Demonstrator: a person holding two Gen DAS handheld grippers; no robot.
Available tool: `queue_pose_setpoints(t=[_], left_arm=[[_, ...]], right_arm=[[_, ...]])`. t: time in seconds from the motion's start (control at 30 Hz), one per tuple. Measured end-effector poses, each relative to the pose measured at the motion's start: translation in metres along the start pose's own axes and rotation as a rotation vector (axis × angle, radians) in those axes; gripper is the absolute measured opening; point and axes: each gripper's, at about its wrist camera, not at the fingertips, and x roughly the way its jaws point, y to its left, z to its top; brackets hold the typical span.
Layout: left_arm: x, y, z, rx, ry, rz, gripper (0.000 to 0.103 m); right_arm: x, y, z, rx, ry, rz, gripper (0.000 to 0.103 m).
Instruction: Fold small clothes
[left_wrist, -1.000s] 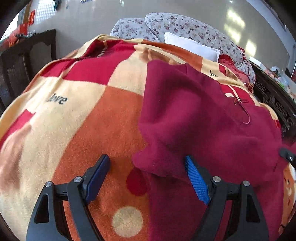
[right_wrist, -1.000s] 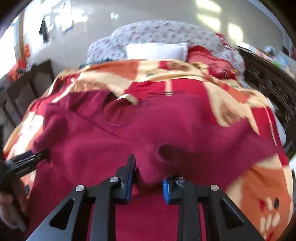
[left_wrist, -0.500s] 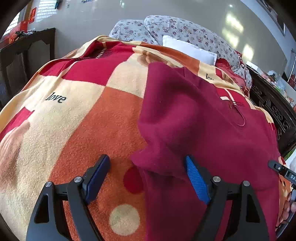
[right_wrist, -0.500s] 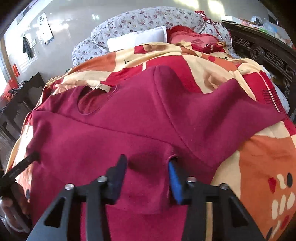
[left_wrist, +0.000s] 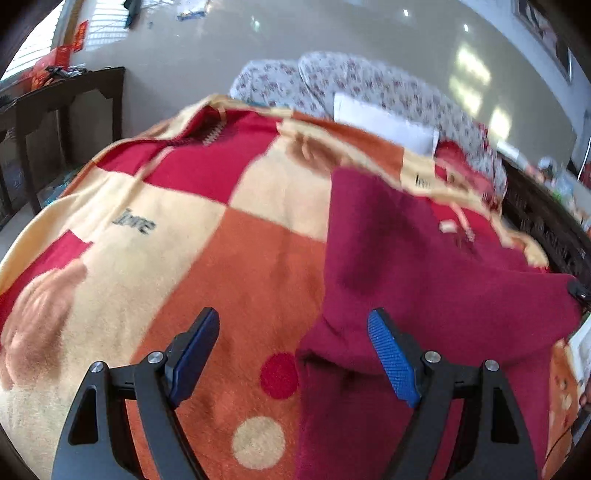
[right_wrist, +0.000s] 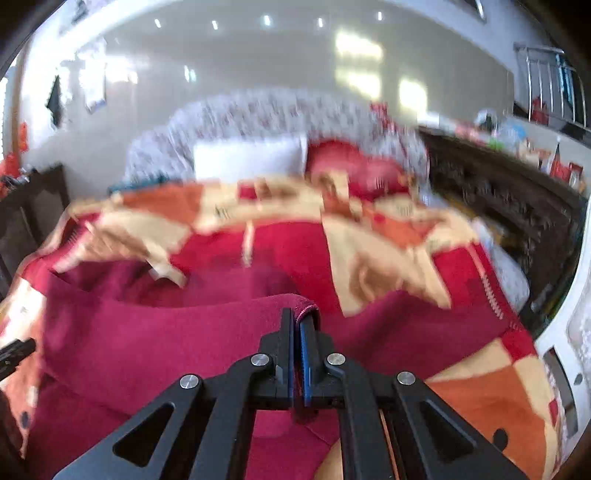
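Maroon garment spread over patterned blanket on bed, folded edge pinched and lifted in clenched right tongs. Left tongs released wide, straddling garment's near corner. Neckline blurred; far blanket, pillows smeared by motion.

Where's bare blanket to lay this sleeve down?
Bare blanket lies left of the garment, from the open left gripper up to the pillows. The right side is crowded: the garment spreads there, its edge pinched in the right gripper.
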Motion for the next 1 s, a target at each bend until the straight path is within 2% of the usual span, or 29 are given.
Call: queue_pose_setpoints(t=[0.07,0.1,0.13,0.17,0.23,0.27,0.3,0.37,0.43,0.5,0.63,0.77,0.8,0.83,0.87,0.93,1.0], left_arm=[[0.006,-0.006,-0.002,0.041,0.025,0.023,0.082],[0.006,-0.008,-0.001,0.061,0.026,0.037,0.082],[0.005,-0.01,0.0,0.078,0.016,0.047,0.082],[0.004,-0.011,0.002,0.086,0.006,0.063,0.082],[0.006,-0.009,0.006,0.086,0.004,0.105,0.082],[0.009,-0.007,0.007,0.082,0.008,0.113,0.082],[0.013,-0.003,0.008,0.07,0.019,0.121,0.082],[0.02,0.005,0.006,0.045,0.042,0.13,0.082],[0.024,0.015,0.004,0.004,0.054,0.1,0.082],[0.023,0.02,0.004,-0.007,0.045,0.074,0.082],[0.023,0.023,0.001,0.001,0.027,0.038,0.084],[0.023,0.024,0.001,-0.005,0.025,0.021,0.085],[0.023,0.024,0.001,-0.003,0.023,0.02,0.085],[0.023,0.024,0.001,-0.002,0.023,0.02,0.085],[0.023,0.024,0.001,-0.002,0.023,0.019,0.085],[0.022,0.025,0.002,-0.012,0.019,0.013,0.085],[0.022,0.025,0.001,-0.014,0.019,0.014,0.085]], right_arm=[[0.025,-0.005,-0.01,0.026,0.122,0.015,0.006],[0.028,-0.008,-0.013,0.045,0.153,0.025,0.007],[0.022,-0.012,-0.014,0.074,0.139,0.036,0.016],[0.013,-0.015,-0.015,0.095,0.108,0.032,0.025],[-0.005,-0.013,-0.011,0.116,0.043,0.026,0.078],[-0.018,-0.006,-0.007,0.122,-0.008,0.055,0.083],[-0.027,0.003,-0.004,0.112,-0.045,0.095,0.083],[-0.036,0.03,0.005,0.051,-0.065,0.169,0.083],[-0.037,0.068,0.013,-0.049,-0.058,0.272,0.08],[-0.027,0.113,0.019,-0.144,-0.042,0.389,0.074],[0.004,0.192,0.028,-0.264,-0.019,0.566,0.073],[0.038,0.249,0.036,-0.335,0.019,0.626,0.073],[0.047,0.259,0.036,-0.358,0.035,0.627,0.061],[0.055,0.268,0.034,-0.387,0.06,0.634,0.022],[0.067,0.282,0.03,-0.451,0.1,0.632,0.007],[0.074,0.296,0.024,-0.509,0.088,0.574,0.008],[0.085,0.302,0.026,-0.473,0.099,0.588,0.008]])
